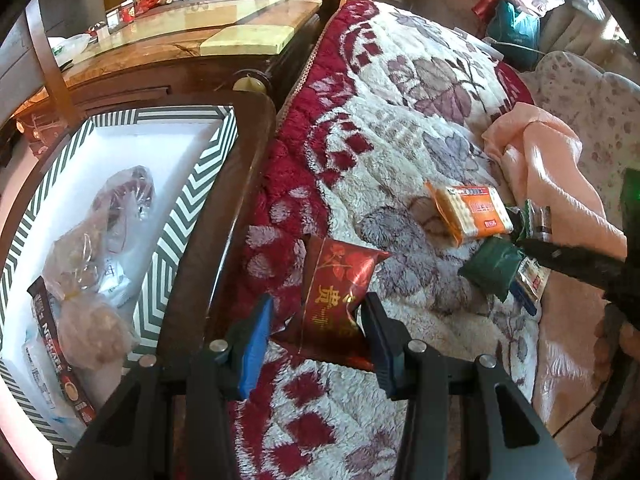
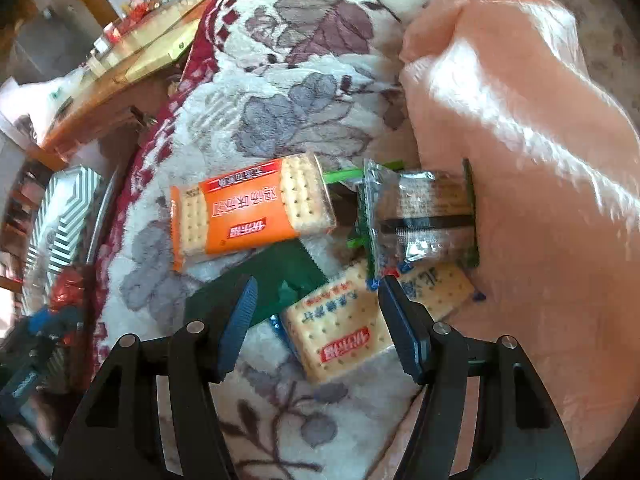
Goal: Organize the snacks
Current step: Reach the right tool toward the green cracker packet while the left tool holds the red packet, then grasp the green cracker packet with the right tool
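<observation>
A red foil snack packet (image 1: 336, 296) with gold characters hangs just above the flowered fleece blanket (image 1: 400, 100), and my left gripper (image 1: 318, 340) is shut on its lower half, its blue pads pinching both sides. My right gripper (image 2: 320, 320) stands open over a cream cracker packet (image 2: 344, 332) that lies flat on the blanket between its fingers. Beside that packet lie an orange cracker packet (image 2: 248, 216), a dark green packet (image 2: 276, 280) and a silver-and-green packet (image 2: 424, 216). To the left is a green-and-white striped box (image 1: 192, 200) holding bagged snacks (image 1: 92, 280).
A dark wooden bed rail (image 1: 224, 208) separates the box from the blanket. A peach blanket (image 2: 520, 120) is heaped right against the snack pile. Beyond the box stands a glass-topped wooden cabinet (image 1: 180, 40) with photos and small toys. A brown coffee-stick box (image 1: 56, 344) lies inside the striped box.
</observation>
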